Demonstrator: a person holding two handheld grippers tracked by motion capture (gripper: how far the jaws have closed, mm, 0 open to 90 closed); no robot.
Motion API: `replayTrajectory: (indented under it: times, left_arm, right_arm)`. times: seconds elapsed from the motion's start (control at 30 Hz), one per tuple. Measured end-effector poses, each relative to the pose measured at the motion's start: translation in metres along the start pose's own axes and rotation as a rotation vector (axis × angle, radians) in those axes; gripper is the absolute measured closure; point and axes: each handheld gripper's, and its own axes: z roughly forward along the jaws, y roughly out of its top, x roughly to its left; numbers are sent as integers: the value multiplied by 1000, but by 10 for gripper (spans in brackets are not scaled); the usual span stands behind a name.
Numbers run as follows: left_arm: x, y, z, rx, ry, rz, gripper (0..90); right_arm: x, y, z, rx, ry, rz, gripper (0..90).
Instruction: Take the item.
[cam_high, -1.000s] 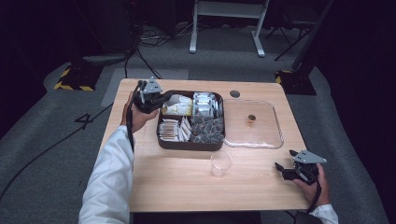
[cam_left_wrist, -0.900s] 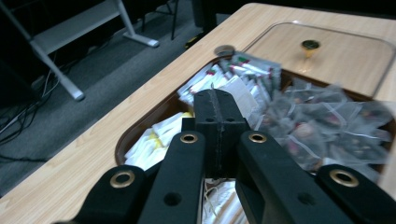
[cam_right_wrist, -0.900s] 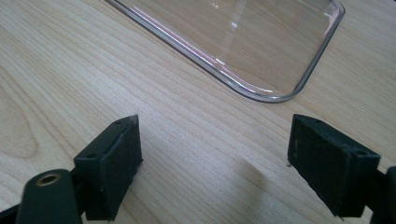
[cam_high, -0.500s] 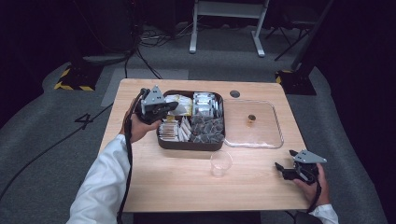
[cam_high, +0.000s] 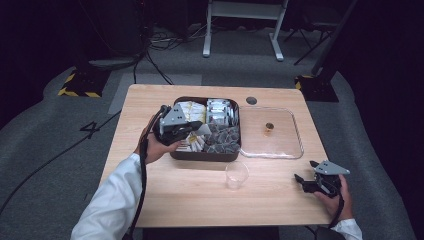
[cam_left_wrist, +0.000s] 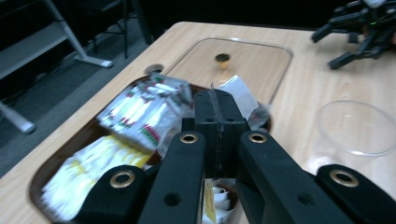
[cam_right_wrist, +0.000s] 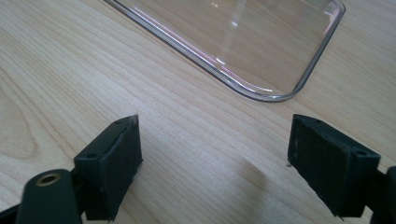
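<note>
The left tool hangs over the dark compartment tray, jaws pressed together on a thin white sachet. A clear cup stands just in front of the tray. Well right of the tray, beside the clear lid, the right tool rests with jaws wide apart.

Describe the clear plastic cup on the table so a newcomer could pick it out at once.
Start at the wooden table and find the dark compartment tray of packets at its middle. The clear plastic cup stands alone on bare wood just in front of that tray's right corner, towards the person. Unlike the flat clear lid lying to the tray's right, it is a small upright round cup, empty and see-through.
</note>
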Motion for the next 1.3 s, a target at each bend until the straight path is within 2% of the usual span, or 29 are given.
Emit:
replayTrajectory:
  times: [0.03,0.27,0.37,0.7,0.83,1.3]
  left_arm:
    - [-5,1,2,-7,-20,6,900]
    - [-19,4,6,-32,-67,13,900]
    - [-28,9,11,-35,-91,37,900]
    - [-44,20,21,-51,-156,54,900]
    - [-55,25,26,-51,-187,70,900]
    - [-74,32,49,-55,-285,67,900]
  right_arm:
    - [0,0,0,0,2,1,178]
    - [0,0,0,0,2,2,178]
    - [0,0,0,1,1,1,178]
    - [0,0,0,0,1,1,178]
    - [0,0,0,0,2,2,178]
    - [0,0,0,1,3,4,178]
